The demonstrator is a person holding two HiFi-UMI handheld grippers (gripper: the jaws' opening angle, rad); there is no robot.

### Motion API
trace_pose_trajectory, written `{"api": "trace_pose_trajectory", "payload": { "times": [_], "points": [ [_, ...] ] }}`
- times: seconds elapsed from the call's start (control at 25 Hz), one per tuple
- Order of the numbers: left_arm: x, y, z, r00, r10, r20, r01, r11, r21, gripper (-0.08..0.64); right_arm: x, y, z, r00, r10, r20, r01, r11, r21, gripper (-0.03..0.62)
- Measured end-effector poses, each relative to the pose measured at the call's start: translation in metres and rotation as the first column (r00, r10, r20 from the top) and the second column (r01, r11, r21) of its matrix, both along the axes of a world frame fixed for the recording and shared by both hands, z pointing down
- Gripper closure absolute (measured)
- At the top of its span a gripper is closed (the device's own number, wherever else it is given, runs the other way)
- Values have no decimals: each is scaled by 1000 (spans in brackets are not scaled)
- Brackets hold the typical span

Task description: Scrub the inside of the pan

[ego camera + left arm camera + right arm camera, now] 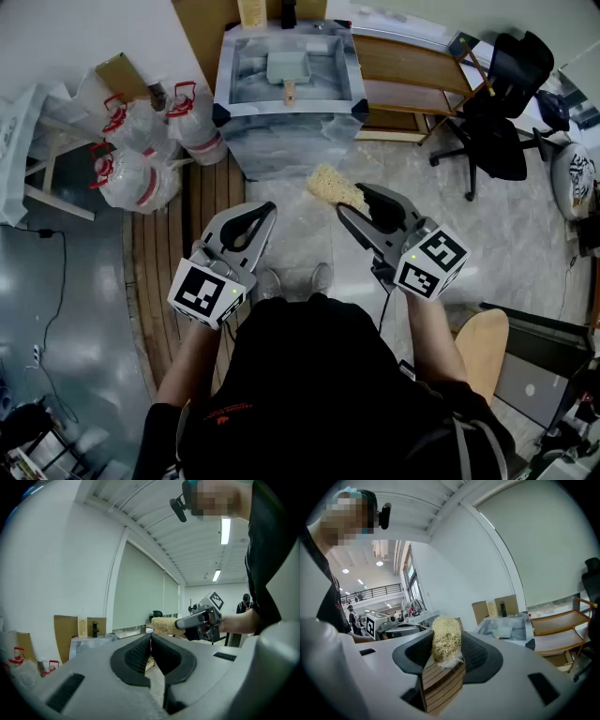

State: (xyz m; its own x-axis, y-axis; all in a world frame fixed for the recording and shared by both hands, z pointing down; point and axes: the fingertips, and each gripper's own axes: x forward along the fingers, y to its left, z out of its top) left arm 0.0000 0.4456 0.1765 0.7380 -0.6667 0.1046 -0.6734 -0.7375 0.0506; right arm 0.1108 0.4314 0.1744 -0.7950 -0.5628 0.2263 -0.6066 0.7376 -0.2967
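A square grey pan [286,67] with a short wooden handle lies in the metal sink basin [342,89] ahead of me. It also shows in the right gripper view as the pan [502,631]. My right gripper [354,202] is shut on a yellowish fibrous scrubber [334,186], held well short of the basin. The scrubber [446,638] stands upright between the jaws of the right gripper [446,651]. My left gripper [265,212] is shut and empty, level with the right one. In the left gripper view the jaws of the left gripper [151,641] meet, with the scrubber [163,625] beyond.
Tied white bags [141,150] with red handles sit on the left by the basin. A wooden shelf [412,80] and a black office chair [502,112] stand to the right. Wooden decking [178,234] runs along the floor at left. A stool [483,342] is near my right elbow.
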Motion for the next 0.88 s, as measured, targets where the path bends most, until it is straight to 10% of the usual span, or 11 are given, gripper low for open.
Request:
{"api": "trace_pose_trajectory", "payload": {
  "times": [0.88],
  "points": [
    [43,-11,-6,999,-41,32,40,999,34,540,44,-18,-11,999,-39,38,37,998,55,400]
  ]
}}
